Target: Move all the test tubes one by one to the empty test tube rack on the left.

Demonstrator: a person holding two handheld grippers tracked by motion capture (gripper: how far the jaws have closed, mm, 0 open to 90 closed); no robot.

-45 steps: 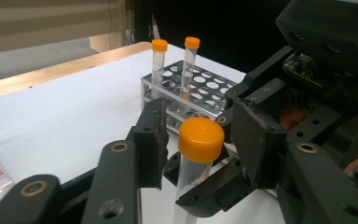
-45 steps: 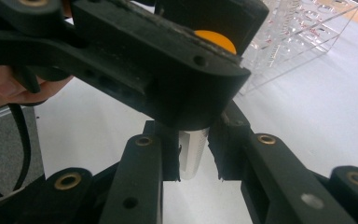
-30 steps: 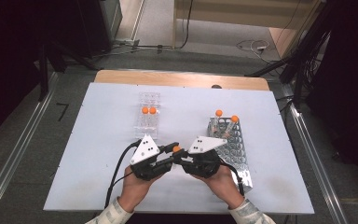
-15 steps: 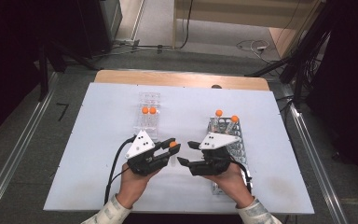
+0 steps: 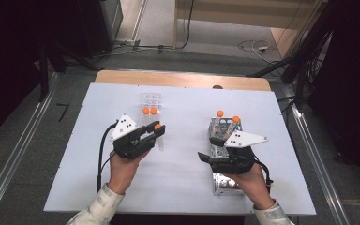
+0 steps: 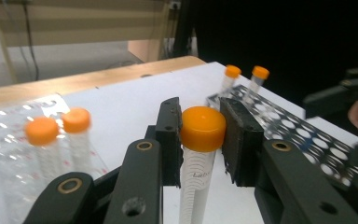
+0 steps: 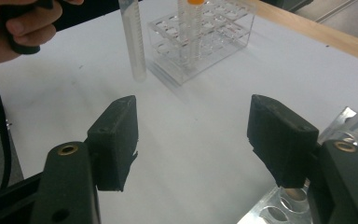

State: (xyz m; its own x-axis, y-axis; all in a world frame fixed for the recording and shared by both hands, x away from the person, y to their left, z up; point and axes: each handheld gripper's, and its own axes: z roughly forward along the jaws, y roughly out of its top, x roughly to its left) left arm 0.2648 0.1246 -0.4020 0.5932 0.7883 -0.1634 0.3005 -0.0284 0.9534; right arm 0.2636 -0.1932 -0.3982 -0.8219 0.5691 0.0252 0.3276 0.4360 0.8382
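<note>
Two tools work above a matte white counter (image 5: 183,183) edged in pale wood. Left tool (image 5: 155,132) clamps an orange-capped clear tube (image 6: 200,154) upright, just before a transparent plastic rack (image 5: 149,105) holding two capped tubes. Right tool (image 7: 205,135) gapes wide, empty, over a perforated metal rack (image 5: 225,180). Grey floor and cables surround.

1. Five orange-capped tubes: two in the clear rack (image 5: 150,104) at 11 o'clock, two in the metal rack (image 5: 225,154) at 3 o'clock, one held tube (image 6: 198,158).
2. Two racks.
3. Two tools: left tool (image 5: 158,130), right tool (image 5: 205,157).
</note>
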